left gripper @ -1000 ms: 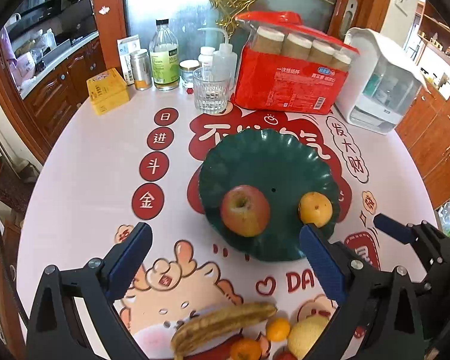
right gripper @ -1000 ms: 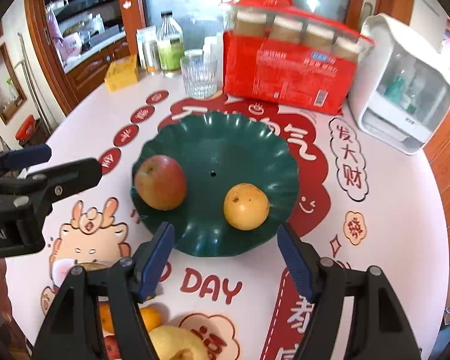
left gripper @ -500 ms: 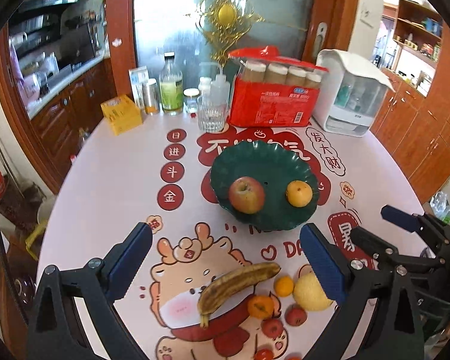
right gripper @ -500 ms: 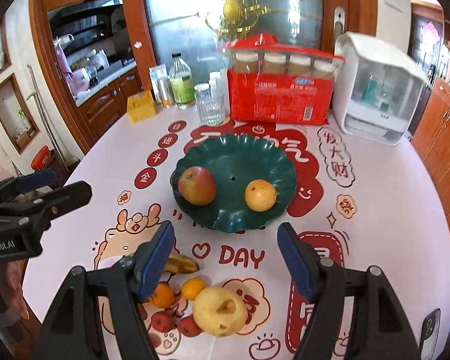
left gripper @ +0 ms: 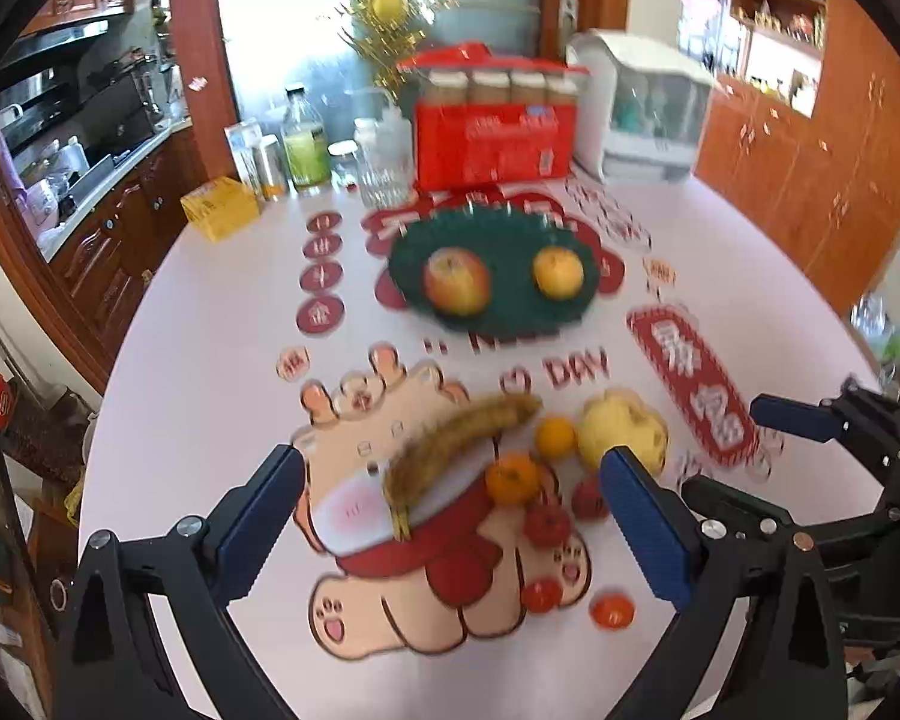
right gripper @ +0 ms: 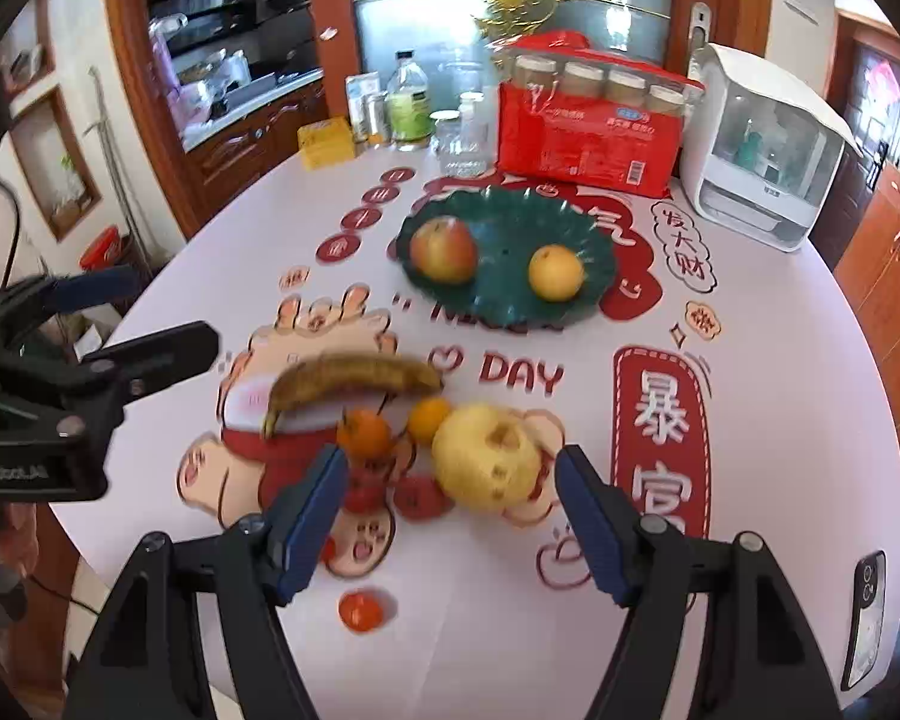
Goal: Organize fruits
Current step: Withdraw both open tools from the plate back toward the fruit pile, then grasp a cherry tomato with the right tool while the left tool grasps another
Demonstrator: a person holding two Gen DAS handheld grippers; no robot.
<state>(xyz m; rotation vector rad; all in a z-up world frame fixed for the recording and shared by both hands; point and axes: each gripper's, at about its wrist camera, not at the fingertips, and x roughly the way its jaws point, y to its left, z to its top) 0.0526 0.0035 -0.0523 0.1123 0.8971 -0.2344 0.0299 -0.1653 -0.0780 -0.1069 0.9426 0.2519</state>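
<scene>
Fruit (right gripper: 486,456) waits near the tabletop's front edge — both grippers (right gripper: 450,516) (left gripper: 450,516) released, empty; best straddle one piece squarely.

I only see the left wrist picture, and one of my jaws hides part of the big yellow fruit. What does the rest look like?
Observer: In the right wrist view the big yellow fruit shows whole, with dents in its skin.
Operator: Is the other gripper grabbing it?
Observer: No. The right gripper has its jaws open. They frame the fruit in that view without pressing on it.
Operator: Is anything on the table past that gripper?
Observer: Yes, a phone lies near the edge of the table, to the right of the gripper.
</scene>
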